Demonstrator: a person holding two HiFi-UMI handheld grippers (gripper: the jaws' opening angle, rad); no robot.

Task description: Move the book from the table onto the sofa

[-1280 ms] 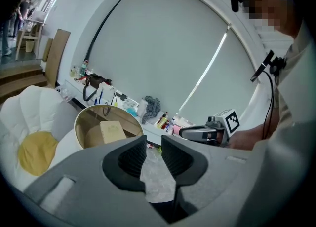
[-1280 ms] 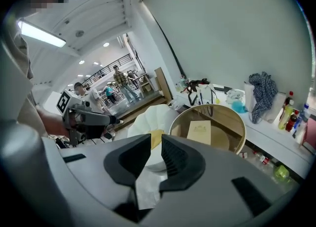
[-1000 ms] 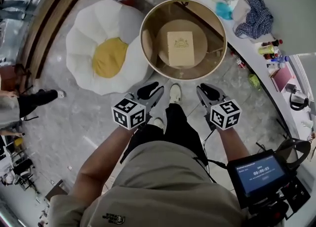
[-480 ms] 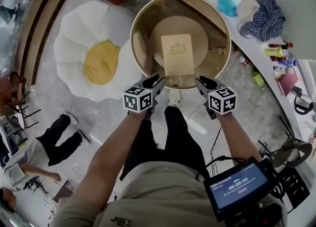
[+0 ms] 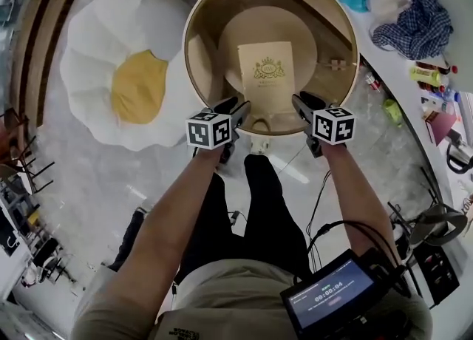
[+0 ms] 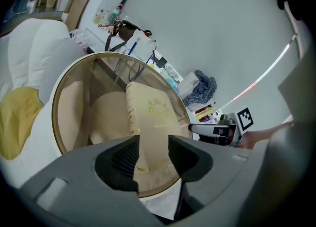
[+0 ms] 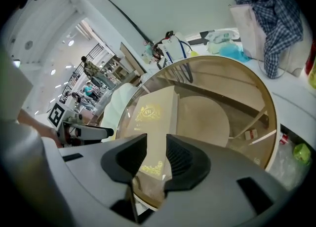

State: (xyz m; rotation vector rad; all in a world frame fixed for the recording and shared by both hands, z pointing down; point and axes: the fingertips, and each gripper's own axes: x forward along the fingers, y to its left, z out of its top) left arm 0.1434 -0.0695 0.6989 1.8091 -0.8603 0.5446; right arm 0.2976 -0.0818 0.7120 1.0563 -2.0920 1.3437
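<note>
A beige book [image 5: 266,72] with a gold crest lies flat on the round glass table [image 5: 185,50]. The white egg-shaped sofa [image 5: 96,58] with a yellow centre sits on the floor to the table's left. My left gripper [image 5: 240,107] hovers at the table's near edge, left of the book's near end; its jaws are opening and nothing is between them. My right gripper [image 5: 301,102] hovers to the book's right, open and empty. In the left gripper view the book [image 6: 153,117] lies beyond the gripper [image 6: 153,144]. In the right gripper view the book [image 7: 153,115] lies beyond that gripper [image 7: 156,147].
A curved white counter behind and right of the table carries a checked cloth [image 5: 417,21], bottles [image 5: 432,72] and bags. A small screen [image 5: 329,301] hangs at the person's chest. The person's legs stand on the marbled floor just short of the table.
Both grippers have come forward and down from over the floor to the table's near edge, flanking the book. The left jaws stand wider. A bystander at left has left the view.
</note>
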